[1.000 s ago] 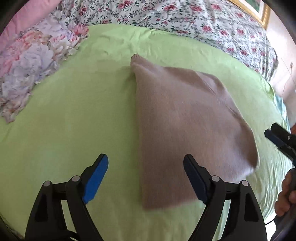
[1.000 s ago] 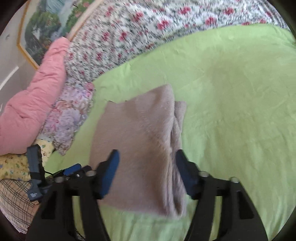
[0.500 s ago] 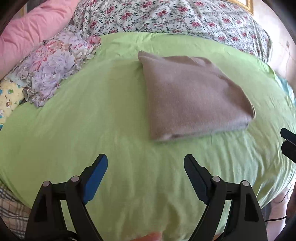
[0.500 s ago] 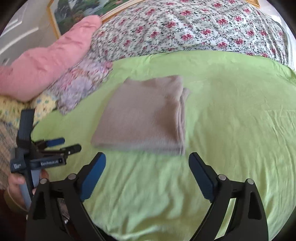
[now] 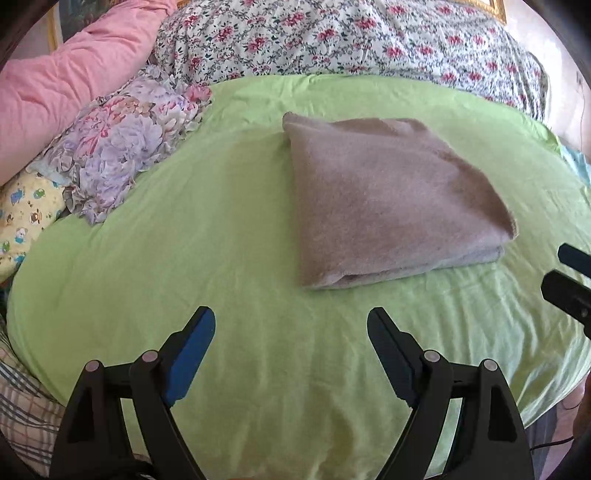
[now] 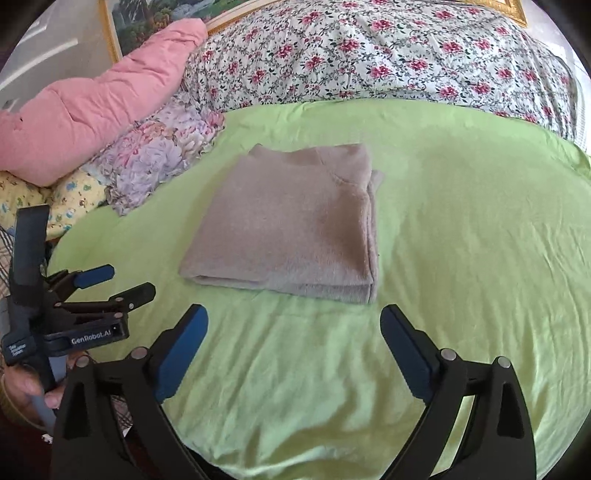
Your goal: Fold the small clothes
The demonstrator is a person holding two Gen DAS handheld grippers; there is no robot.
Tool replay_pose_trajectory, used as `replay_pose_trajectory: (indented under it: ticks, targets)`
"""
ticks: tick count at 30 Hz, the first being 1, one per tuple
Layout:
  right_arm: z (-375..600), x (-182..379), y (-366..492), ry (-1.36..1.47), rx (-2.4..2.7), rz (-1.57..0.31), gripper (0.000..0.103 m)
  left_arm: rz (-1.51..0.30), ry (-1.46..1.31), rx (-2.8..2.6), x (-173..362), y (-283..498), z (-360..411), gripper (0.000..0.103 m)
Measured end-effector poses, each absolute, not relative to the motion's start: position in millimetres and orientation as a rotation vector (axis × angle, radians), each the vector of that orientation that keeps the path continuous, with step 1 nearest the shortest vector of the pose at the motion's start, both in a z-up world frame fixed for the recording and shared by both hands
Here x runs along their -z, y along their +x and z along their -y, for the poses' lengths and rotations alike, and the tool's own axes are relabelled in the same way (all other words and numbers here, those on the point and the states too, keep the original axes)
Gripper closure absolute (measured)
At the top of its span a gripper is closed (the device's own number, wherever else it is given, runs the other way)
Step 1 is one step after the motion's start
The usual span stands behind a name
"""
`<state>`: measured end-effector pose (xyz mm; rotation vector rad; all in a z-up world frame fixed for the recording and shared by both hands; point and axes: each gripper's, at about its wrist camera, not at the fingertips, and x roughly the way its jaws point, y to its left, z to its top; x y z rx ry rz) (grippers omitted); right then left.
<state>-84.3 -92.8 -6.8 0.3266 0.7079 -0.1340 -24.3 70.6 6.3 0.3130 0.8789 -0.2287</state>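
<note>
A beige knitted garment [image 5: 388,199] lies folded into a flat rectangle on the green sheet [image 5: 184,240]; it also shows in the right wrist view [image 6: 291,225]. My left gripper [image 5: 291,325] is open and empty, held above the sheet short of the garment's near edge. My right gripper [image 6: 295,317] is open and empty, also short of the garment. The left gripper shows at the left of the right wrist view [image 6: 110,284], open. The right gripper's tips show at the right edge of the left wrist view [image 5: 565,280].
A pink quilt [image 6: 92,99], a lilac floral cloth [image 6: 159,155] and a yellow printed cloth [image 6: 70,195] lie at the left. A floral duvet [image 6: 388,62] lies behind the sheet. A framed picture [image 6: 147,18] hangs behind.
Both grippers have pulled back from the folded garment, which they hovered over a second ago. The garment now lies flat and untouched ahead of both.
</note>
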Motion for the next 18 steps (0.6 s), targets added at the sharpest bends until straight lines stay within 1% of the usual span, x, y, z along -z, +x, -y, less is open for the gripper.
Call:
replay_pose_trajectory:
  ticks: [10, 18]
  targets:
    - [97, 26, -59, 0.323, 0.150, -0.742, 0.008, -0.879, 0.329, 0.223, 7, -2, -65, 0.018]
    - [100, 26, -44, 0.305, 0.146, -0.772, 0.008, -0.887, 0.317, 0.265, 7, 7, -58, 0.018]
